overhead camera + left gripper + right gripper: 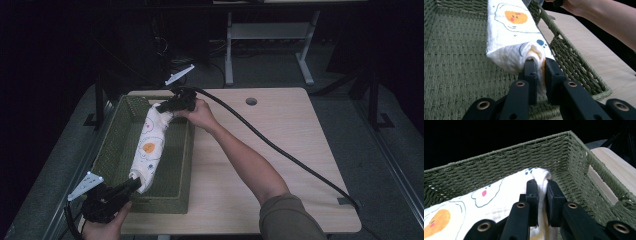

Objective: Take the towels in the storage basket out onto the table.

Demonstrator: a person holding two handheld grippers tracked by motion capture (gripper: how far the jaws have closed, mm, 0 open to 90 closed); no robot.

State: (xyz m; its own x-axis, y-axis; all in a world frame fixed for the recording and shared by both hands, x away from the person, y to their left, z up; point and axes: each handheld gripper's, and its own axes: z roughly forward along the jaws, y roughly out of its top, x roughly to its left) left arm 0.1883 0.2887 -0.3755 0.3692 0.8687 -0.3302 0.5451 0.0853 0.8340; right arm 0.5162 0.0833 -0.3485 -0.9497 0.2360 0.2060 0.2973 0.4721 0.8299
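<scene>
A white cloth printed with fried-egg cartoons is stretched lengthwise over a green woven basket. My left gripper is shut on the cloth's near end, at the basket's front edge. My right gripper is shut on the far end, near the basket's back right corner. In the left gripper view the cloth bunches between the jaws of the left gripper, above the basket floor. In the right gripper view the right gripper pinches a fold of the cloth beside the basket's far wall.
The basket sits on the left part of a light wooden table with a round cable hole. A thick black cable trails from the right gripper across the table. The person's right forearm crosses the table's middle. Dark floor and table legs lie beyond.
</scene>
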